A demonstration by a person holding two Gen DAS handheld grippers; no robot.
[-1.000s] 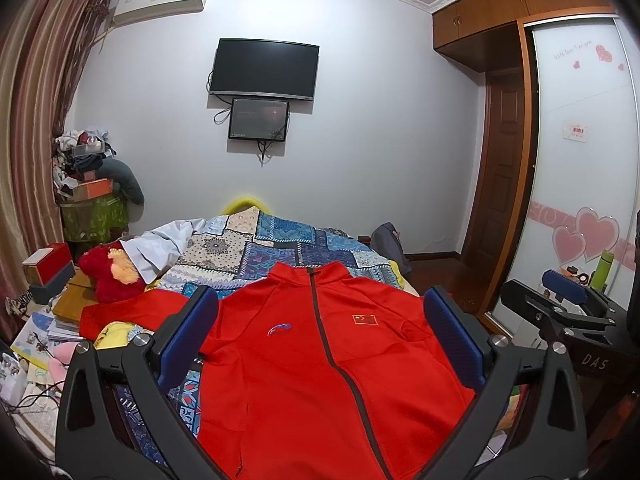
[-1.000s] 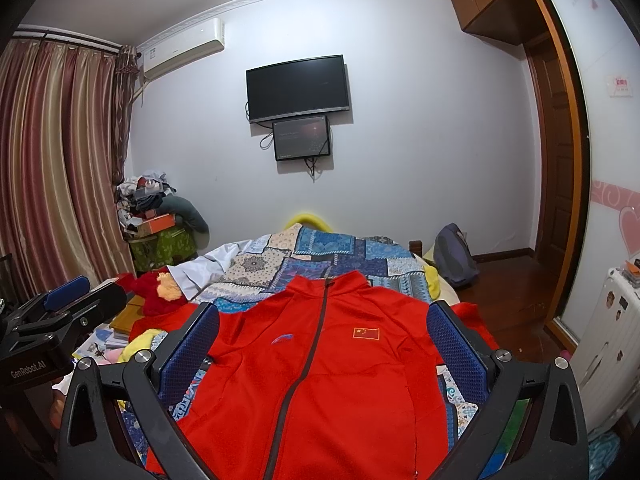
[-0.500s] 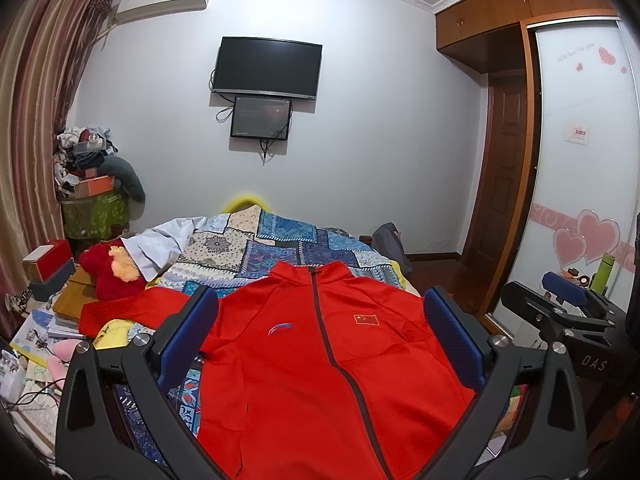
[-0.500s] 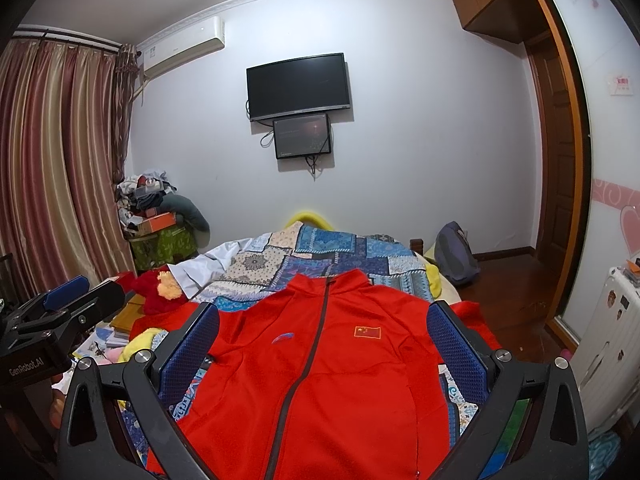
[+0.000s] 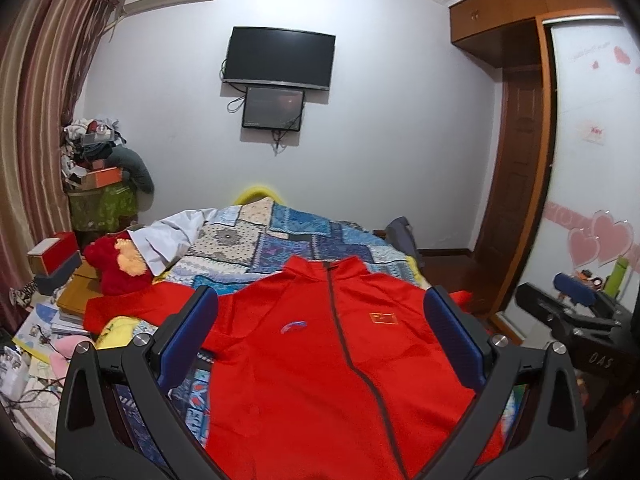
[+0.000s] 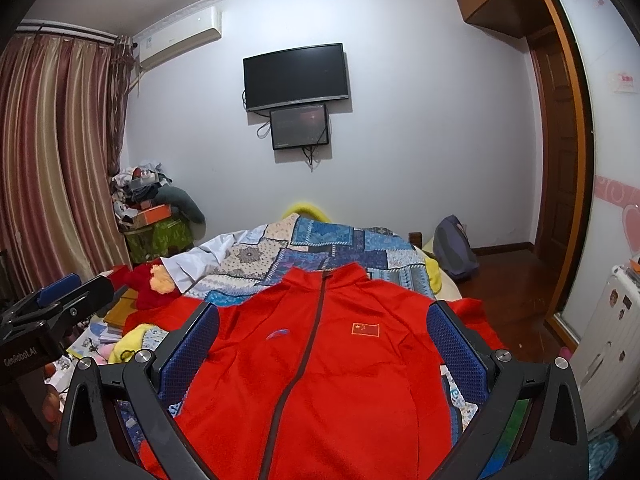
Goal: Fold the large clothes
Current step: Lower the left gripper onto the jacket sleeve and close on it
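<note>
While red jacket (image 5: 320, 360) lies flat on bed (image 5: 288, 240), zipper axis running toward frame top, left hand-held gripper (image 5: 320, 344) and right hand-held gripper (image 6: 322, 350) hover above, jaws wide apart, neither nearer.

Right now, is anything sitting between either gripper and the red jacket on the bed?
Nothing visible does. The red jacket lies flat on the patchwork quilt, and both the left gripper and the right gripper hang open over it.
</note>
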